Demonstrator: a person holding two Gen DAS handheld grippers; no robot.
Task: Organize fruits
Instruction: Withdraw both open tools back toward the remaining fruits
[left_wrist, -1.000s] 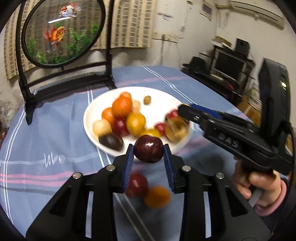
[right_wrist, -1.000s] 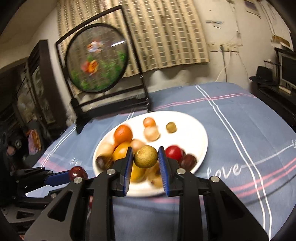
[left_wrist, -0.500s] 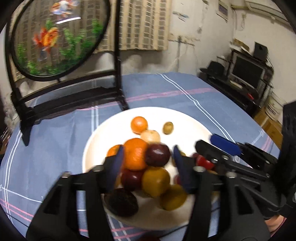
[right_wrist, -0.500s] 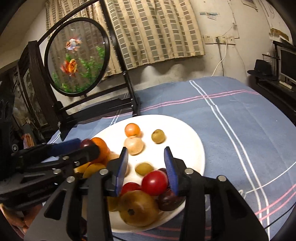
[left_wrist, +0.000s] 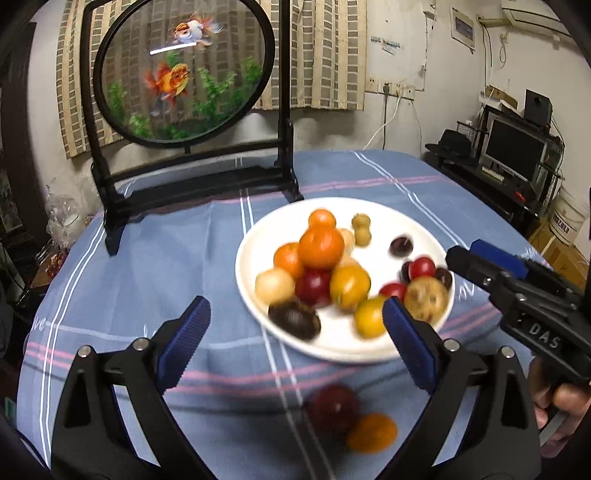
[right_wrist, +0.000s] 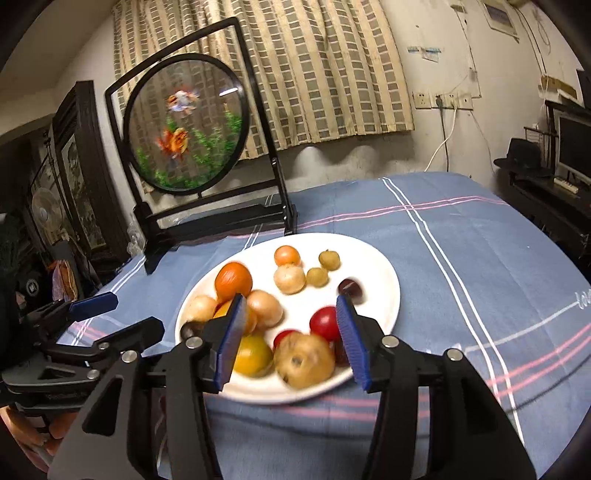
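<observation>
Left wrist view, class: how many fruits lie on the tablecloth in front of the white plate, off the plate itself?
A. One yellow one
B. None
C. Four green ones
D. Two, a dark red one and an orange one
D: a dark red fruit and an orange fruit sit side by side on the blue tablecloth, nearer the camera than the white plate.

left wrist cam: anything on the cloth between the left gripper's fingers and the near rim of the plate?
No. In the left wrist view, only bare blue tablecloth lies between the open left gripper and the white plate. The two loose fruits sit nearer the camera.
</observation>
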